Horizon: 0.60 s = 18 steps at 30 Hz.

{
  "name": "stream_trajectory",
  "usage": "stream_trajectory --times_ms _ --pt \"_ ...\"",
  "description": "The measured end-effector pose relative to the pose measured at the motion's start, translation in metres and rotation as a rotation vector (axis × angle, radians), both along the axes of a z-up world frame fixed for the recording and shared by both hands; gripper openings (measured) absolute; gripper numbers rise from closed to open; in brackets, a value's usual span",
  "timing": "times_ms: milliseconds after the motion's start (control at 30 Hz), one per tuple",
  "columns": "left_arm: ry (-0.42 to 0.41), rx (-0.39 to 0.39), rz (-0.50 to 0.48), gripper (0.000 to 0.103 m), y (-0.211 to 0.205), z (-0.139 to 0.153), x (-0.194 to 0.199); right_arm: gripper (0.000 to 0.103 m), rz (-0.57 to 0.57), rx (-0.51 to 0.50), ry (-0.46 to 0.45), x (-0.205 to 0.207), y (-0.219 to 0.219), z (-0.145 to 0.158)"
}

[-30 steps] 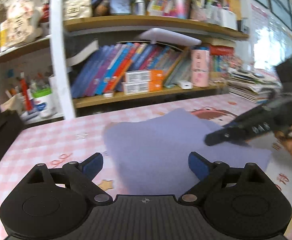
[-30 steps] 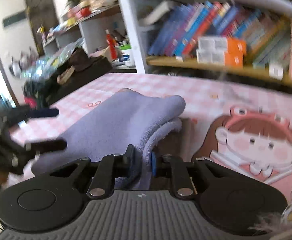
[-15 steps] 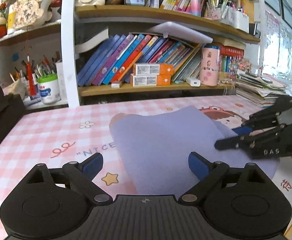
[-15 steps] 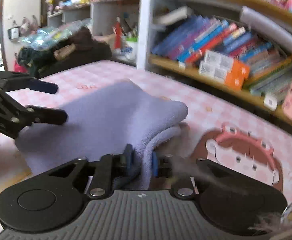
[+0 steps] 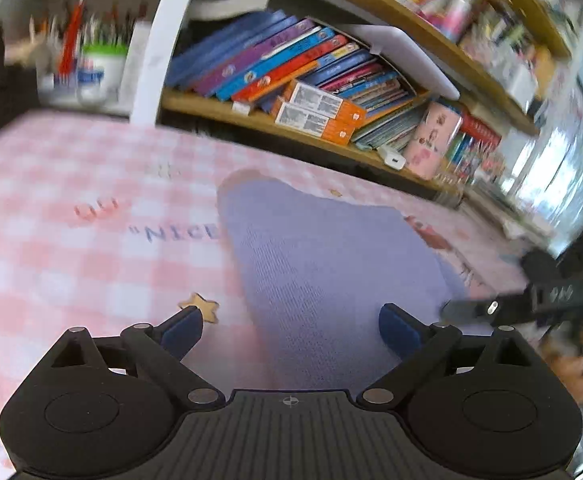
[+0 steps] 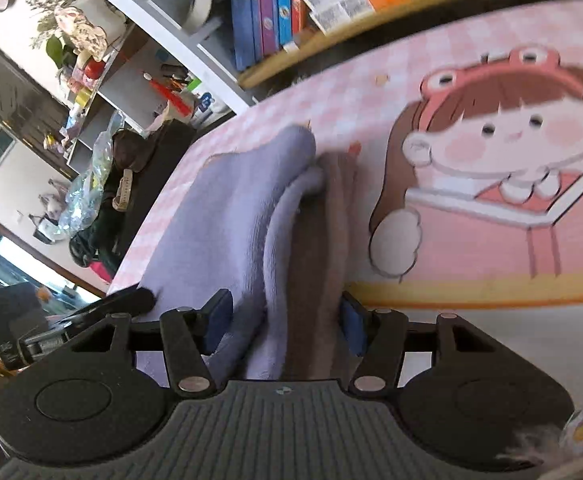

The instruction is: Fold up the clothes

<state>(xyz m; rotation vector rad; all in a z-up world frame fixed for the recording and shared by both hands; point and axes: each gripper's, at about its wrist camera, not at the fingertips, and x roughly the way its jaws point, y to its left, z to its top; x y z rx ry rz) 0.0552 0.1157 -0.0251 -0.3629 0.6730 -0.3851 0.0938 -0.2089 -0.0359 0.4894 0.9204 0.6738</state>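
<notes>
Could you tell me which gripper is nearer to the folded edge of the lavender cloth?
Right. The right gripper has that edge of the lavender cloth between its open fingers; the left gripper, open too, hovers over the flat middle.

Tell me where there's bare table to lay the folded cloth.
Bare pink checked tablecloth lies left of the folded lavender knit cloth, around the "NICE" lettering. Right of the cloth, the cartoon girl print is uncovered too. Crowded: the wooden bookshelf behind, and the right gripper at the cloth's right edge.
</notes>
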Motion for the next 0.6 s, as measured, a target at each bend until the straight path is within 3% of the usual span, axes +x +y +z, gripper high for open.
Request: stream_trajectory --times_ms 67,133,167,200,233,367,433,533,600 --pt "0.016 -0.034 -0.001 0.096 -0.002 -0.003 0.004 0.055 0.001 0.006 -0.010 -0.002 0.003 0.000" --pt "0.030 -0.064 -0.001 0.095 -0.005 -0.005 0.008 0.046 -0.008 0.015 -0.015 -0.002 0.003 -0.002" --pt "0.037 -0.079 -0.002 0.090 -0.006 -0.007 0.010 0.045 -0.013 0.022 -0.016 -0.002 0.004 -0.004" --pt "0.044 -0.094 -0.002 0.076 -0.008 -0.008 0.012 0.039 -0.017 0.029 -0.022 -0.003 0.004 -0.004" --pt "0.051 -0.109 -0.003 0.076 -0.009 -0.009 0.014 0.034 -0.020 0.025 -0.043 -0.006 0.005 -0.003" --pt "0.012 -0.023 -0.012 0.061 -0.032 0.006 0.008 0.028 -0.037 -0.084 -0.207 -0.031 0.013 0.010" --pt "-0.010 0.014 -0.047 0.060 -0.048 0.014 0.001 0.026 -0.052 -0.163 -0.300 -0.049 0.013 0.017" --pt "-0.012 0.054 -0.090 0.060 -0.072 0.017 -0.005 0.026 -0.093 -0.215 -0.350 -0.068 -0.001 0.020" --pt "0.009 0.049 -0.106 0.060 -0.083 0.016 -0.006 0.026 -0.125 -0.189 -0.322 -0.073 -0.017 0.017"
